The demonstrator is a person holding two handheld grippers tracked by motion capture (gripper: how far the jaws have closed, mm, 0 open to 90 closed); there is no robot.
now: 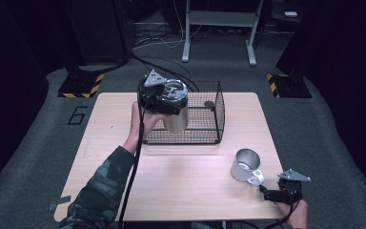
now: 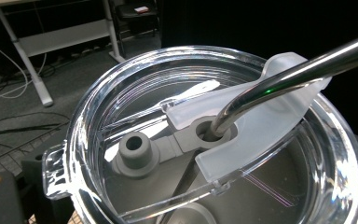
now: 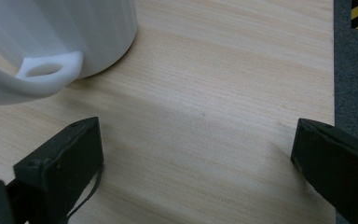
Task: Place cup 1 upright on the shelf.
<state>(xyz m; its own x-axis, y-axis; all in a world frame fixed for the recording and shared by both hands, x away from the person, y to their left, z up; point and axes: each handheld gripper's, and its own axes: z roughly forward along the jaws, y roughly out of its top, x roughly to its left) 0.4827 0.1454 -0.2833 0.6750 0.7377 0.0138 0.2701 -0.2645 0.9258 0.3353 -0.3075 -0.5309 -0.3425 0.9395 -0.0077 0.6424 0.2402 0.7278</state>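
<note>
Tumbler (image 1: 175,118) hanging over the wire basket's (image 1: 219,114) near-left corner, left gripper (image 1: 159,98) carrying it.

Left gripper is sitting on the tumbler's top rim; its own view is looking straight down on the clear lid (image 2: 121,93) and a metal straw (image 2: 279,79) in the lid hole. Jaws hidden there, so can't tell whether they're clamped, though the tumbler looks lifted. Judging it's mid-transfer: not resting on the table (image 1: 181,181), and I can't tell if it's going into or coming out of the basket. Right gripper (image 1: 271,193) is waiting at the near-right edge, jaws spread wide, gripping nothing, just beside the handled metal mug (image 1: 245,164), which is standing untouched and likely next.
</note>
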